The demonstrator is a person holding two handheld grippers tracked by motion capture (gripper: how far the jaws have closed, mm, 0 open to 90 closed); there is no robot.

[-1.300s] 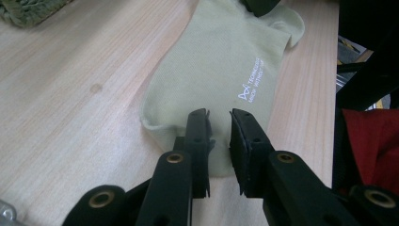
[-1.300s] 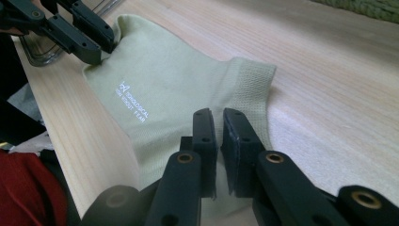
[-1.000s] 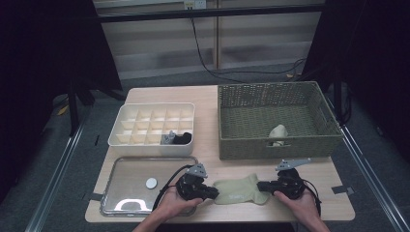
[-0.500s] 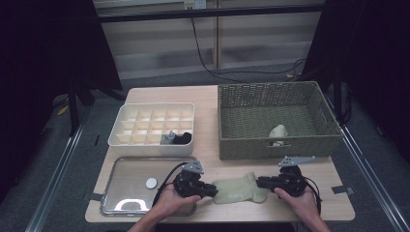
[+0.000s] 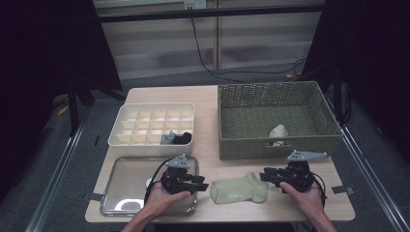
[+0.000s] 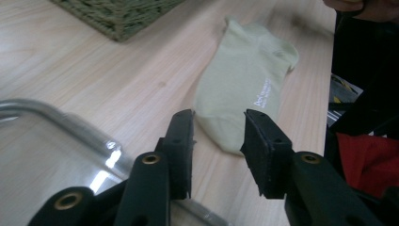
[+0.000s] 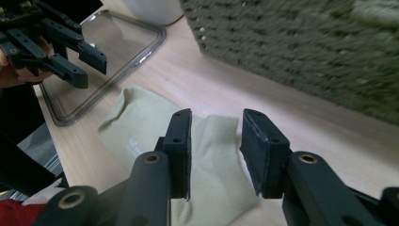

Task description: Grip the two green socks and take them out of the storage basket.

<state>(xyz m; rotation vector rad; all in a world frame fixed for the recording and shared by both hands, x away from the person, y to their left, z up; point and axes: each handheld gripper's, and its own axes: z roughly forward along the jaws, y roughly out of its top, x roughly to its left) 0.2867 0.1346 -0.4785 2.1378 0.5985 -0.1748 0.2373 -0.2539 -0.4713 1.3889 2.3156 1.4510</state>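
Note:
A pale green sock [image 5: 239,188] lies flat near the table's front edge, between my two grippers. My left gripper [image 5: 200,185] hangs over the right edge of the metal tray [image 5: 126,174], just left of the sock's toe end. Its jaws have just been opening, and they stand apart with nothing between the pads; in the left gripper view [image 6: 217,125] the sock [image 6: 244,80] lies past them. My right gripper [image 5: 265,175] is at the sock's cuff end. Its jaws have also just been opening, above the sock [image 7: 141,127] without pressing it [image 7: 215,123].
A wicker basket [image 5: 270,104] at the back right holds a rolled pale sock [image 5: 278,131]. A white divided box [image 5: 154,121] at the back left has a dark item [image 5: 176,138] in one front cell. A small white disc [image 5: 149,182] lies in the tray.
Both grippers have let go of the sock's ends, opened their jaws and drawn back a little, the left one leftward over the tray. The sock now lies loose and flat.

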